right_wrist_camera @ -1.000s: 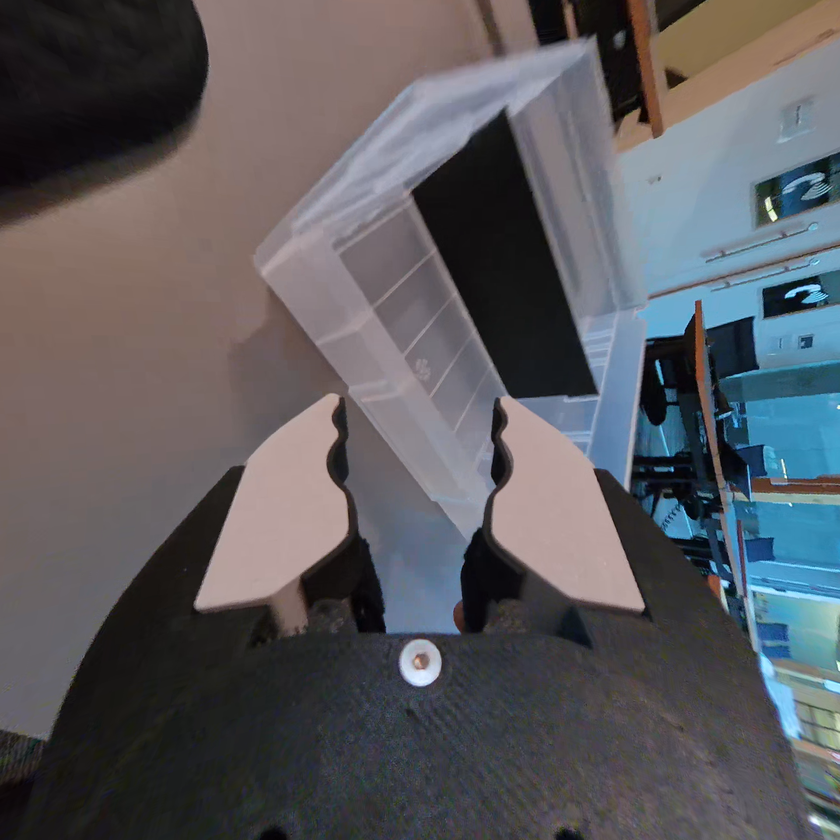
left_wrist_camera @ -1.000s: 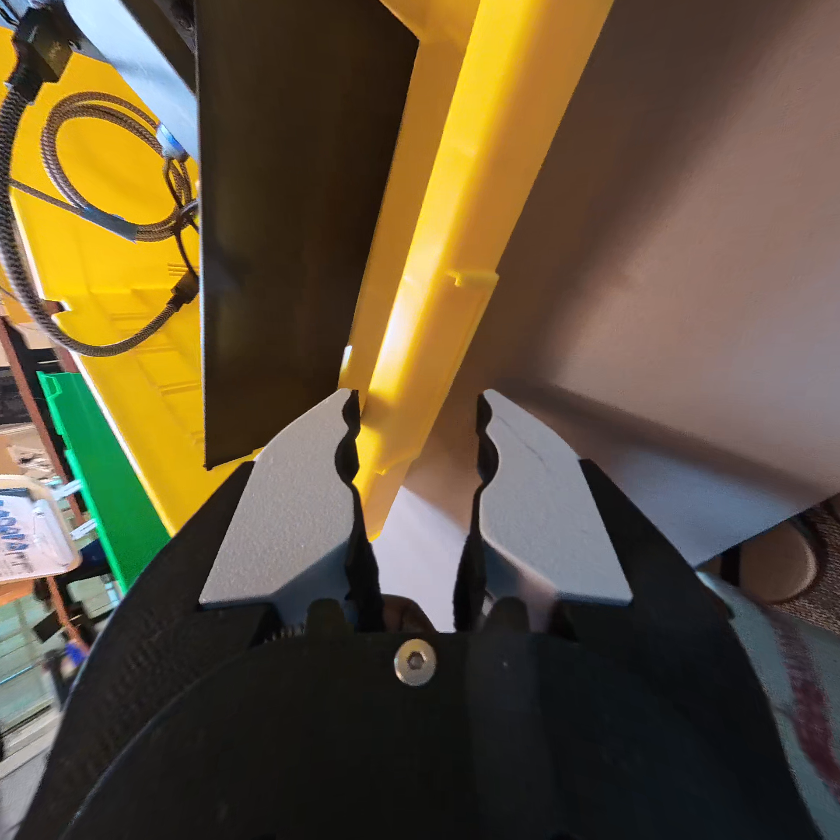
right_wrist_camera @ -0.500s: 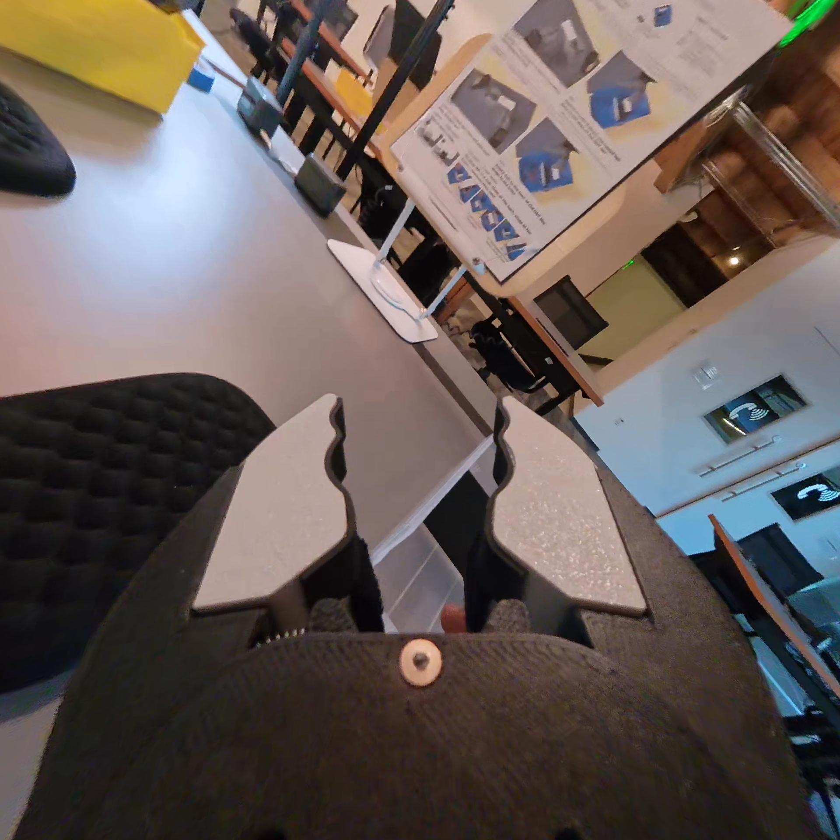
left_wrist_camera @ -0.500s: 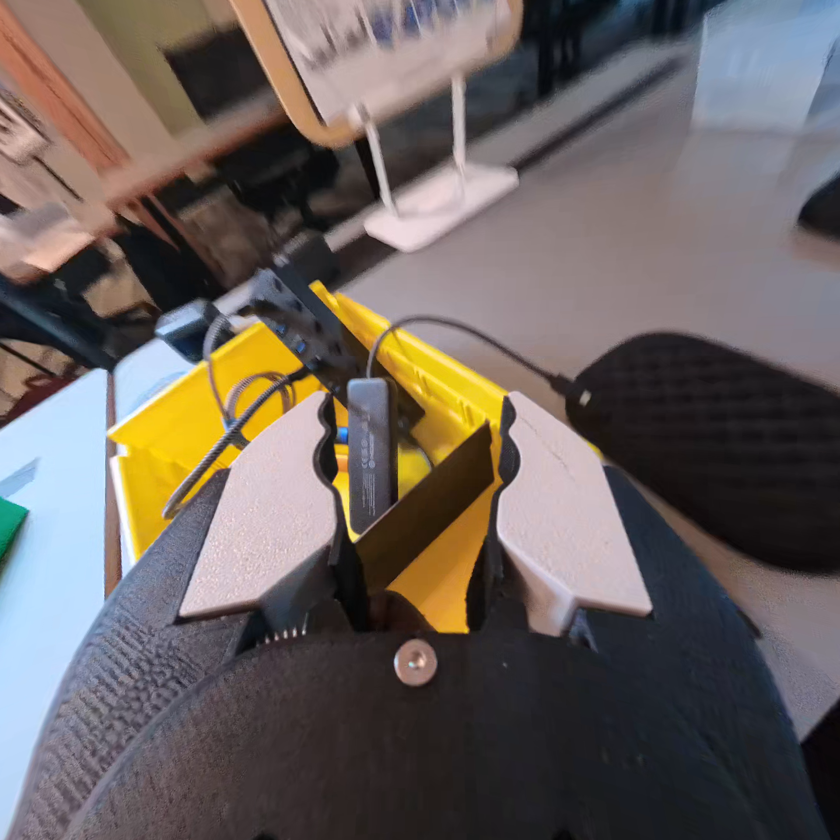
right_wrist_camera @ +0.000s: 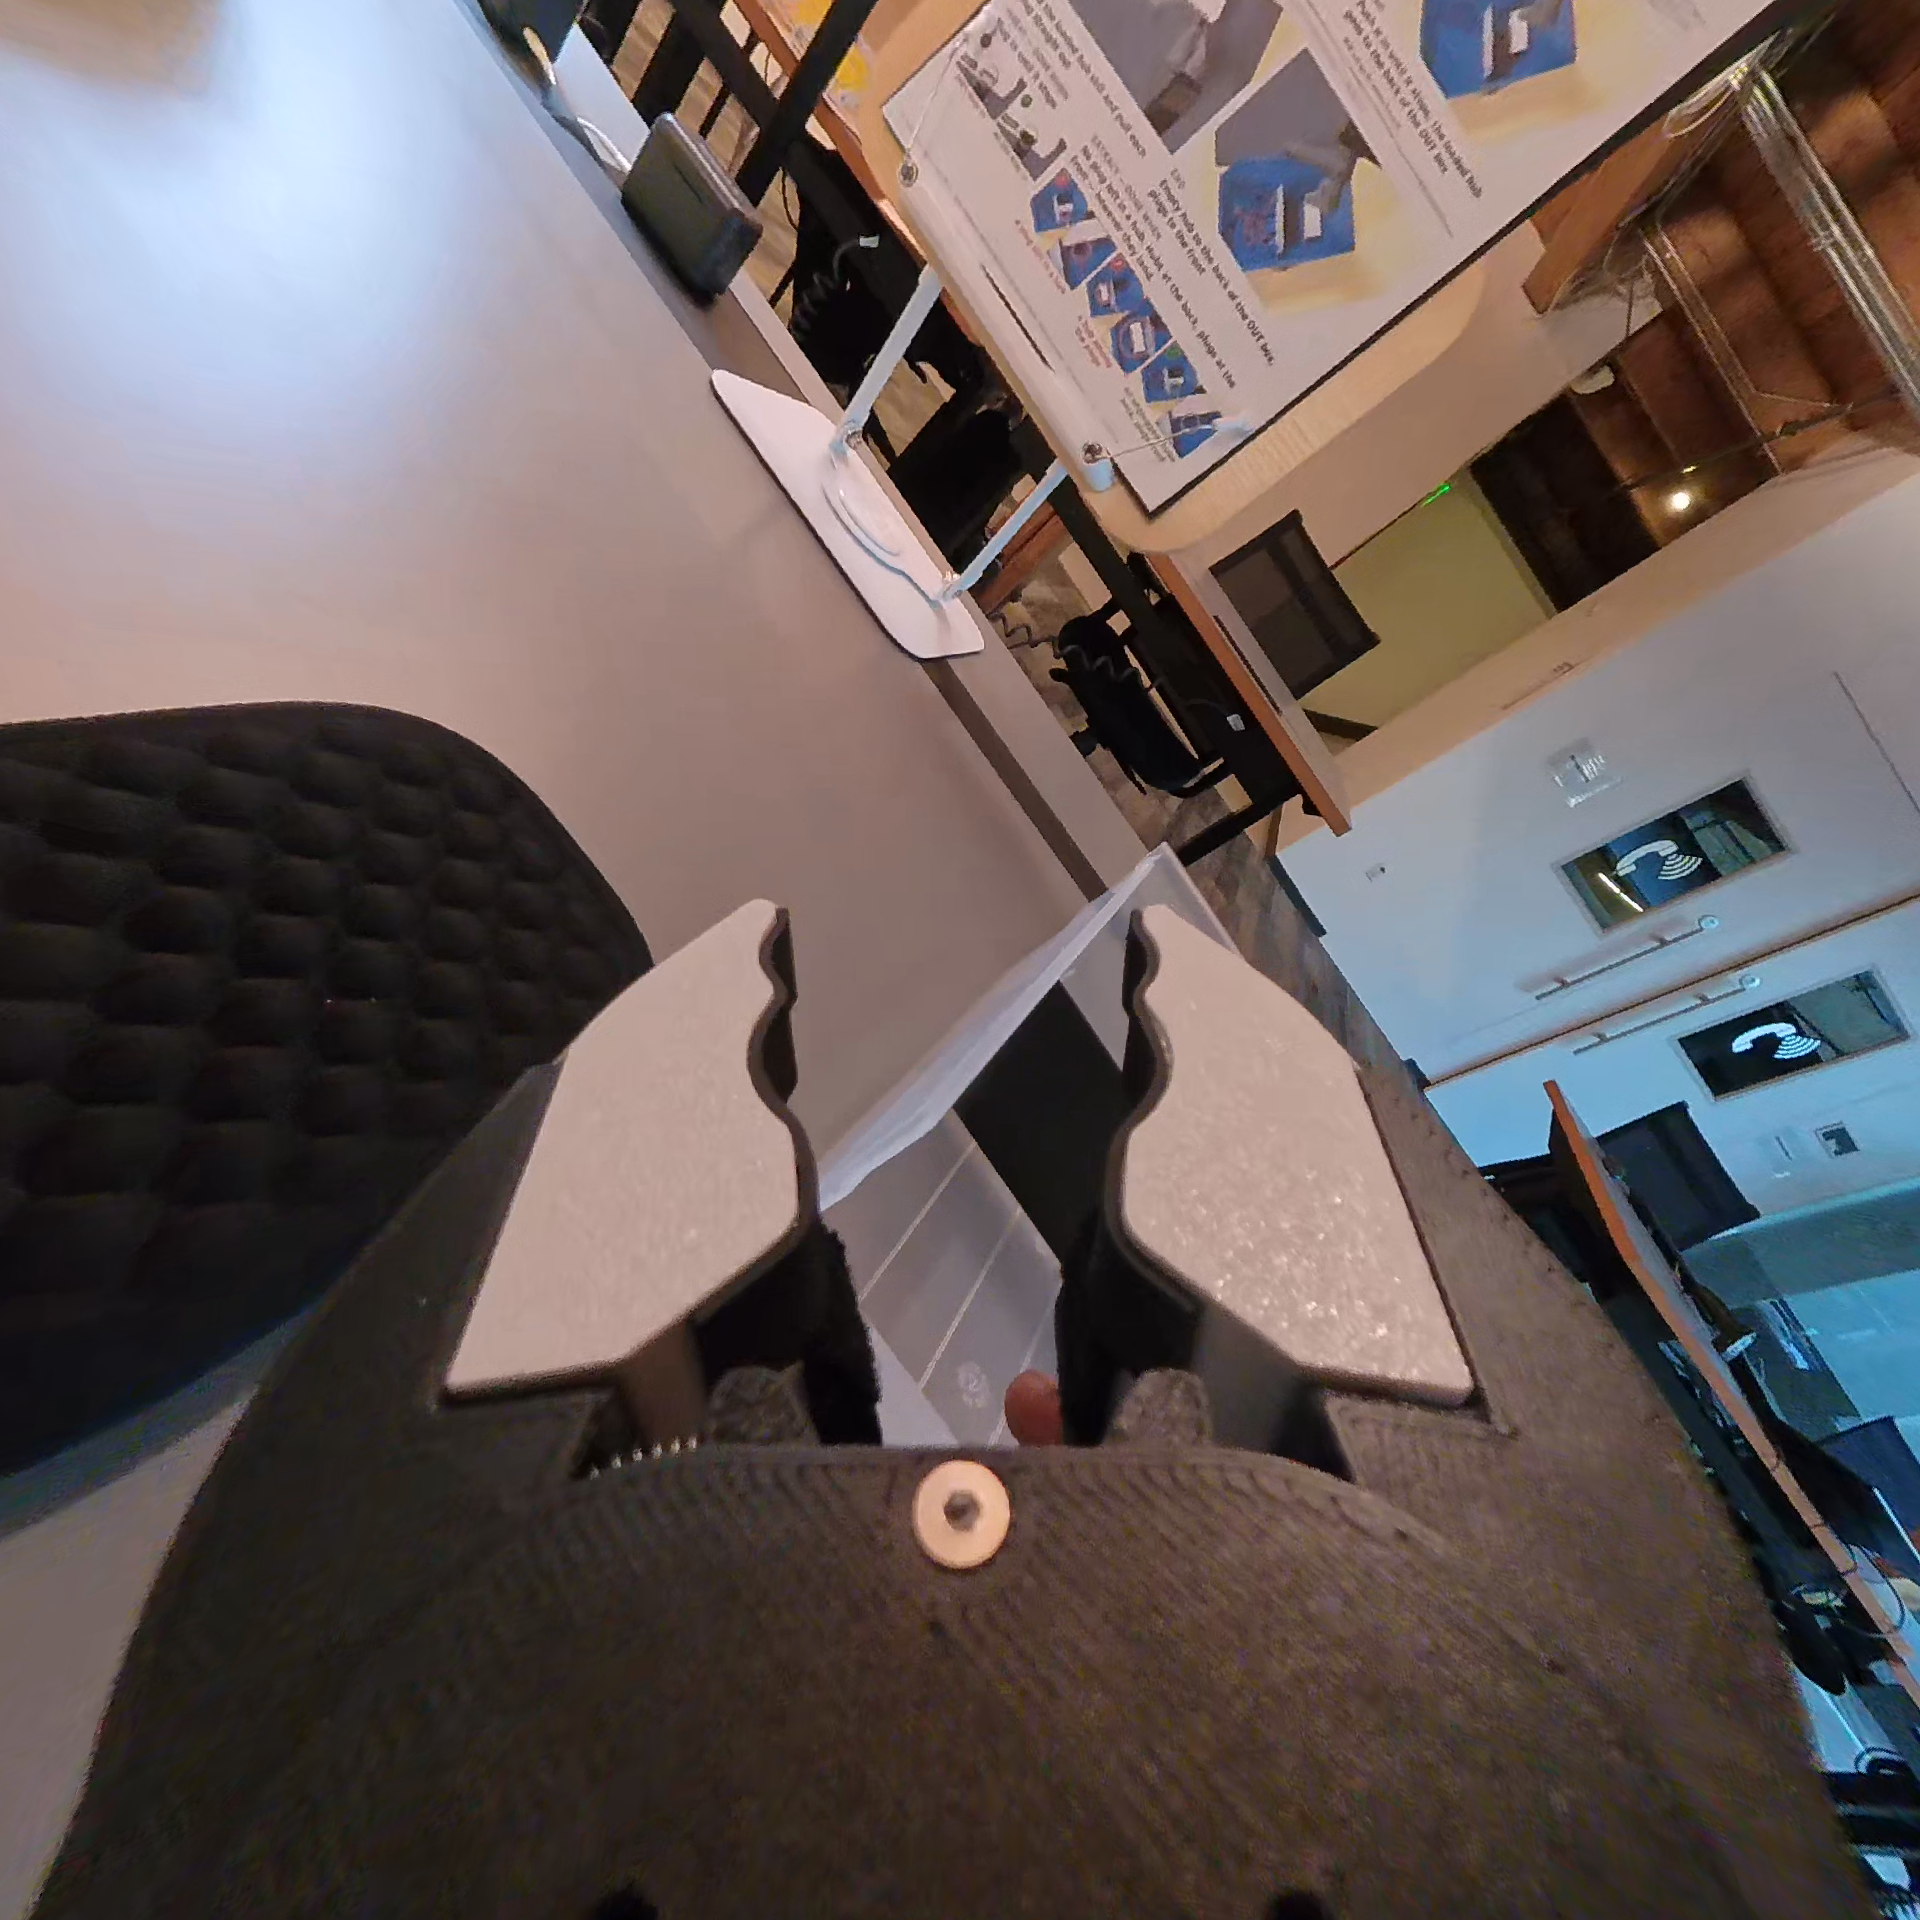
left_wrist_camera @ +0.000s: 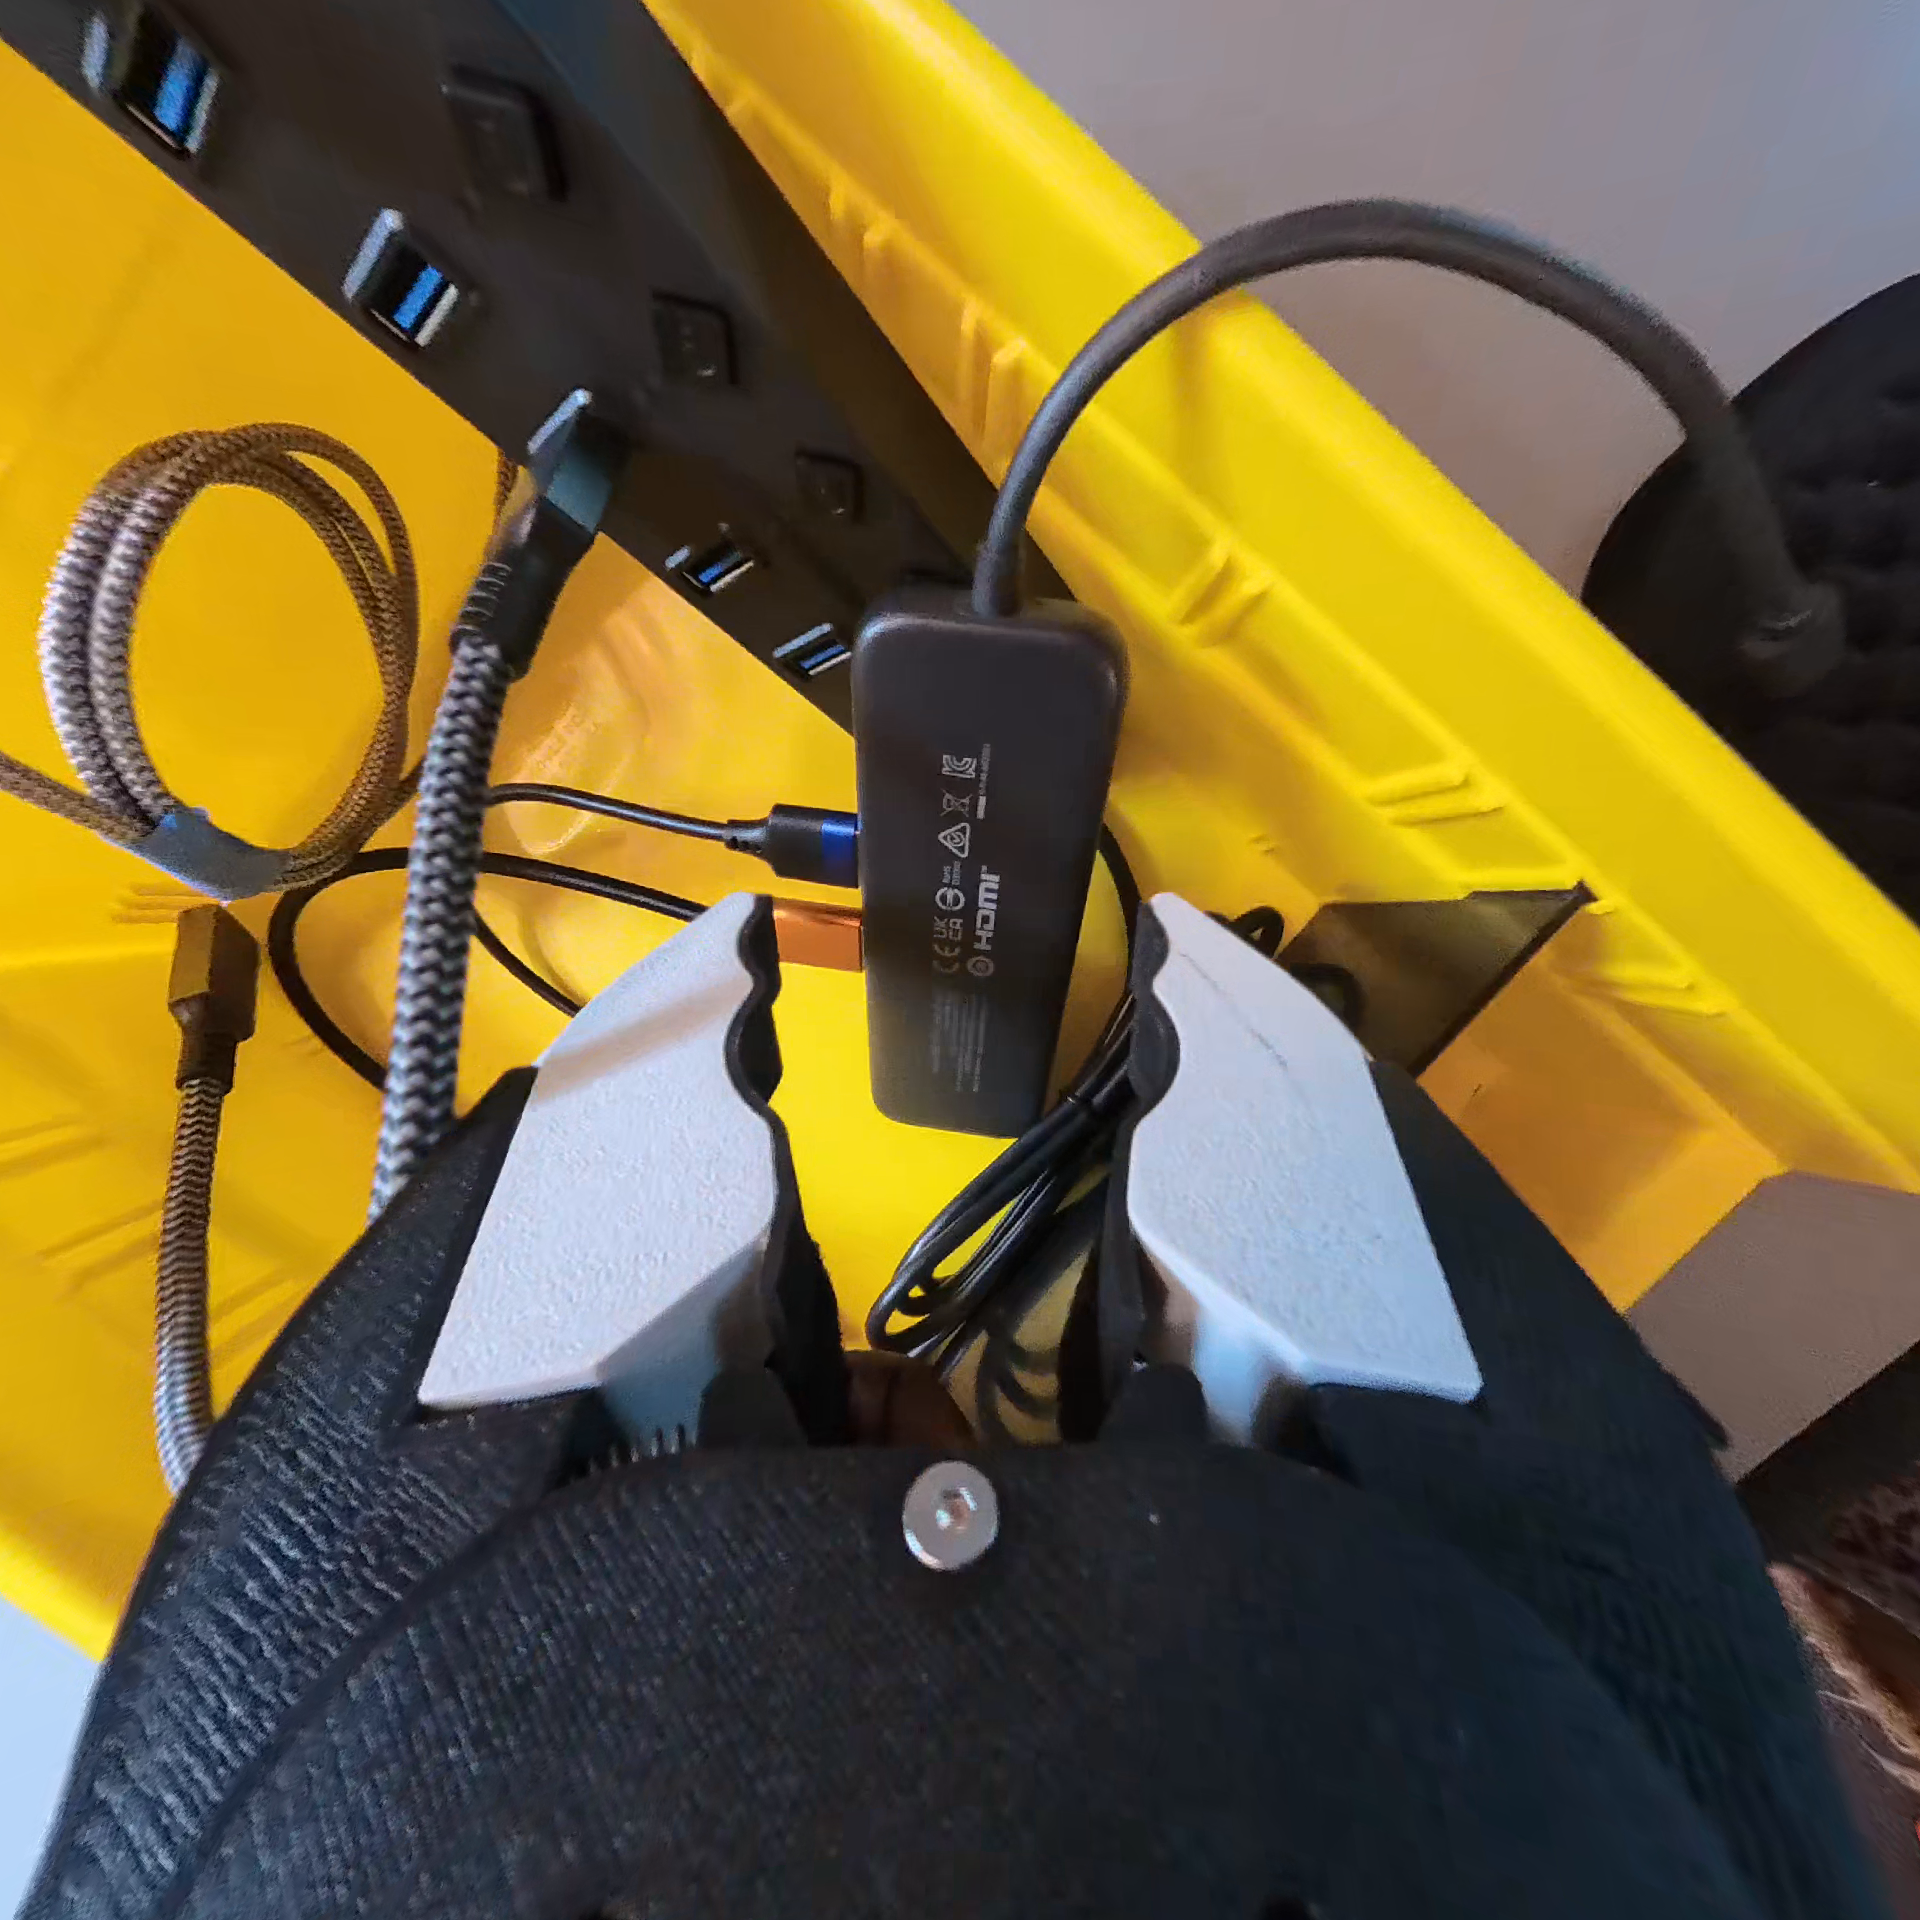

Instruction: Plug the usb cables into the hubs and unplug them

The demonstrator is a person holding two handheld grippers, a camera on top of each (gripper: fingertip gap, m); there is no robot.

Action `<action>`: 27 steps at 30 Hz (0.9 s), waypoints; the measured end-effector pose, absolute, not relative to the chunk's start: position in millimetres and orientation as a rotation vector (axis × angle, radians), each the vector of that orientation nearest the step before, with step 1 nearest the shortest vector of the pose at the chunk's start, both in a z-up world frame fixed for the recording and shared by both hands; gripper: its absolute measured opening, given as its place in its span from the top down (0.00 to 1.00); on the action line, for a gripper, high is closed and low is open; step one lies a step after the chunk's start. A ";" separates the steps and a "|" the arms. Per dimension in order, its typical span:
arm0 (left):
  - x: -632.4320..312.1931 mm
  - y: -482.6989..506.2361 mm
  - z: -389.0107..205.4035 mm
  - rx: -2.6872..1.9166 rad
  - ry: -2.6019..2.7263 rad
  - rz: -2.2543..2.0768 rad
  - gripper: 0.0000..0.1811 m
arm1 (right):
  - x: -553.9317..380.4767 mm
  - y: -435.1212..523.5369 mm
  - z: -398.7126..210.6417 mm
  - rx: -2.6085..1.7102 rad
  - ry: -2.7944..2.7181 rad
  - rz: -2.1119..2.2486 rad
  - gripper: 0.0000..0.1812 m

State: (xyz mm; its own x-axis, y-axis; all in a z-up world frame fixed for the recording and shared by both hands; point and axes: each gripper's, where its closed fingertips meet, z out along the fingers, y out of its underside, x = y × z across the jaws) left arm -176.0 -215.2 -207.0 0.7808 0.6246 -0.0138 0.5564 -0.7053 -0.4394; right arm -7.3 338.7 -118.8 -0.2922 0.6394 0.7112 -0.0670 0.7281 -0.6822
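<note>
The left gripper [left_wrist_camera: 951,940] stood open and empty over the small hub [left_wrist_camera: 977,862] in the yellow bin [left_wrist_camera: 1299,665]. The right gripper [right_wrist_camera: 956,935] was open, holding nothing. Risk: loose black cable [left_wrist_camera: 997,1236] between the fingers could snag during closing.

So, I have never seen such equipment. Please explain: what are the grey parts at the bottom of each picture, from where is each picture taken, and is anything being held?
A person holds one two-finger tool in each hand; a camera on each looks forward along its grey fingers. In the left view, the left tool is open over a yellow bin. Inside lie a small dark hub with plugs in its side, a long black hub with blue ports, and braided cables. In the right view, the right tool is open above a clear plastic box on a grey table, beside a black pad. Neither tool holds anything.
</note>
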 end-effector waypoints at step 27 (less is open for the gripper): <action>-177.9 -212.5 -216.5 -2.580 -0.777 0.328 0.77 | -14.9 332.2 -142.9 -0.439 -1.849 0.649 0.67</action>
State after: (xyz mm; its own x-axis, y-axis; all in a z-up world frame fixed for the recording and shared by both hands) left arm -177.9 -212.5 -216.5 0.8157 0.5695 -0.1010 0.4695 -0.7539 -0.4596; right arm -14.9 332.2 -142.9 -0.3553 0.5792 0.7337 -0.0064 0.7834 -0.6215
